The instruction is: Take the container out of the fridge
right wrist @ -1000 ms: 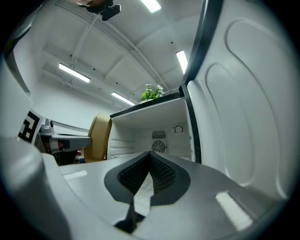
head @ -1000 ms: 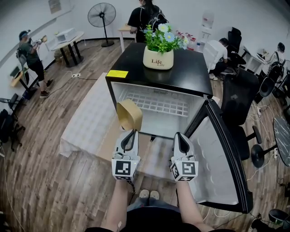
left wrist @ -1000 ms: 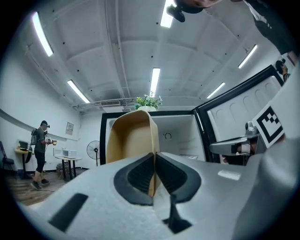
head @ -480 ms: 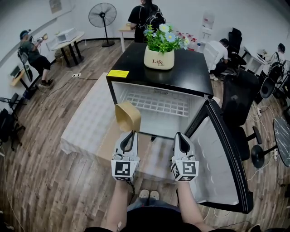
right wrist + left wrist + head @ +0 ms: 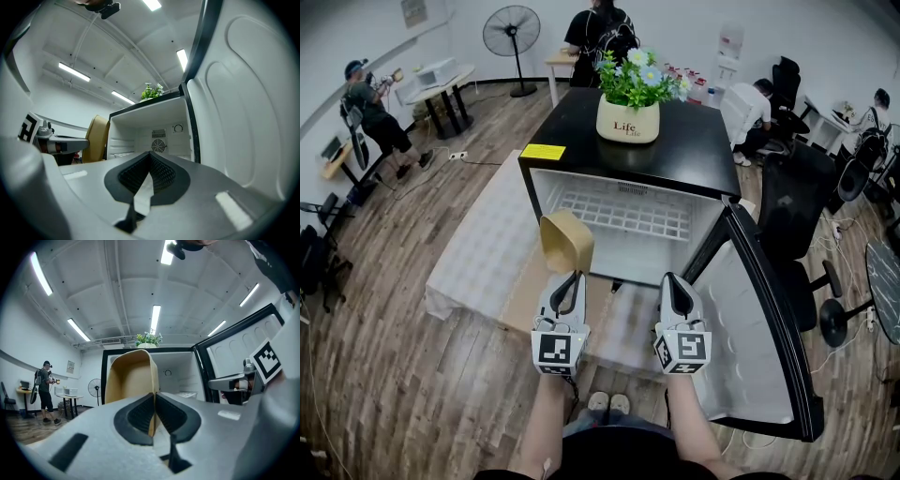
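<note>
A tan paper container (image 5: 567,240) hangs tilted in front of the left side of the open black fridge (image 5: 698,155), outside its cavity. My left gripper (image 5: 572,278) is shut on the container's rim; in the left gripper view the thin wall (image 5: 129,376) is pinched between the dark pads (image 5: 140,412). My right gripper (image 5: 672,281) is beside it, in front of the fridge opening, shut with nothing in it. In the right gripper view its pads (image 5: 159,171) meet, and the container (image 5: 97,138) shows at the left of the white cavity (image 5: 161,129).
The fridge door (image 5: 759,347) stands swung open to the right. A potted plant (image 5: 630,103) sits on the fridge top. A wire shelf (image 5: 623,214) is inside. A pale mat (image 5: 478,253) lies left of the fridge. Office chairs (image 5: 797,202) and people stand around the room.
Both grippers and the container stay almost still. The person at the far left has shifted position a little.
</note>
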`<state>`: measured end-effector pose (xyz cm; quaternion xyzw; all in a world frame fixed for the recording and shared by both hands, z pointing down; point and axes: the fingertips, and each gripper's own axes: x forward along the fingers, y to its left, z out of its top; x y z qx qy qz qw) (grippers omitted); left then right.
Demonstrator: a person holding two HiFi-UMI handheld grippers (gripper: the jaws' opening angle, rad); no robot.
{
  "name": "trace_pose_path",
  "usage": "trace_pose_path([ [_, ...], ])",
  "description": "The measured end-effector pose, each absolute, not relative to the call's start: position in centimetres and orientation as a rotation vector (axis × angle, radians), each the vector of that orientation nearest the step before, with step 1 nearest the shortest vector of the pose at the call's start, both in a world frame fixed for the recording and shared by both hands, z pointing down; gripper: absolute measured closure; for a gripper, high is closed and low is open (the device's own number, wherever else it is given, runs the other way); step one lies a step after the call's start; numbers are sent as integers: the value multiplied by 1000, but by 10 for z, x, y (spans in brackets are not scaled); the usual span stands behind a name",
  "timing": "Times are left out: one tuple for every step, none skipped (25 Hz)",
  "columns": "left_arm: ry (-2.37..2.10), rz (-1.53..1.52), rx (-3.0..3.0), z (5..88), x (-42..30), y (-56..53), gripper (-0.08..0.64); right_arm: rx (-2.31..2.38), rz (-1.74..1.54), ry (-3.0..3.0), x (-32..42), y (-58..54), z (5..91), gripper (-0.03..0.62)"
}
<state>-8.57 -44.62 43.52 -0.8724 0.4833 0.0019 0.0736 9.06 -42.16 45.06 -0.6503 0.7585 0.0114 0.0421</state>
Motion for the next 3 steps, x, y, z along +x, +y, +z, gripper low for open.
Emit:
trace_pose_path([
  [1451, 5, -2620, 435, -85, -446, 538, -1989, 34, 2322, 91, -422, 451, 586],
  [1451, 5, -2622, 435, -85, -446, 538, -1988, 33, 2323, 91, -422, 451, 586],
  [1451, 4, -2623, 436, -85, -446, 538, -1988, 33, 2324, 90, -422, 451, 586],
])
